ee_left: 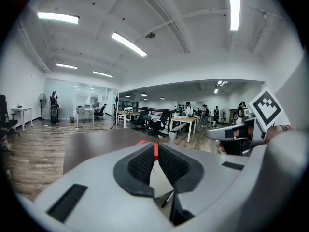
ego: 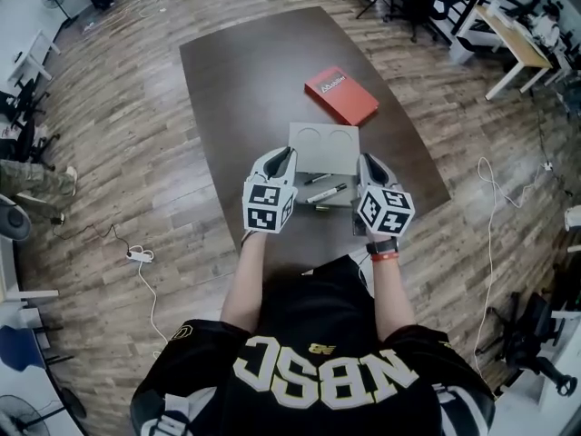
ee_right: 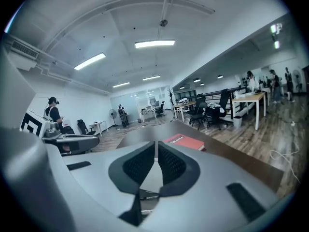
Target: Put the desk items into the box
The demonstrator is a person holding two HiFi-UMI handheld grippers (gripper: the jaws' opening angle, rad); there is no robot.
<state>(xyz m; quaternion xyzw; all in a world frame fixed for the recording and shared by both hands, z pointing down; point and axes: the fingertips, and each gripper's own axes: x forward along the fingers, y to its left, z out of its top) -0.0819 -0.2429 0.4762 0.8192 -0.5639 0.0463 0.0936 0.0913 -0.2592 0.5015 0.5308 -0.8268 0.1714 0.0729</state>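
A flat grey box (ego: 324, 143) with two round recesses lies on the dark brown table (ego: 245, 71). Just in front of it lie a white marker (ego: 328, 192), a dark pen (ego: 317, 178) and another pen (ego: 321, 208). A red book (ego: 341, 95) rests behind the box; the right gripper view shows the book (ee_right: 186, 141) too. My left gripper (ego: 287, 155) hovers at the box's left front corner, my right gripper (ego: 365, 161) at its right front corner. Both hang above the table with their jaws nearly together and nothing between them. A pen (ee_left: 168, 198) shows under the left jaws.
The table's near edge is just below the grippers, by the person's body. Wooden floor surrounds the table, with a cable and power strip (ego: 138, 254) at the left. Desks and office chairs (ego: 508, 39) stand at the far right.
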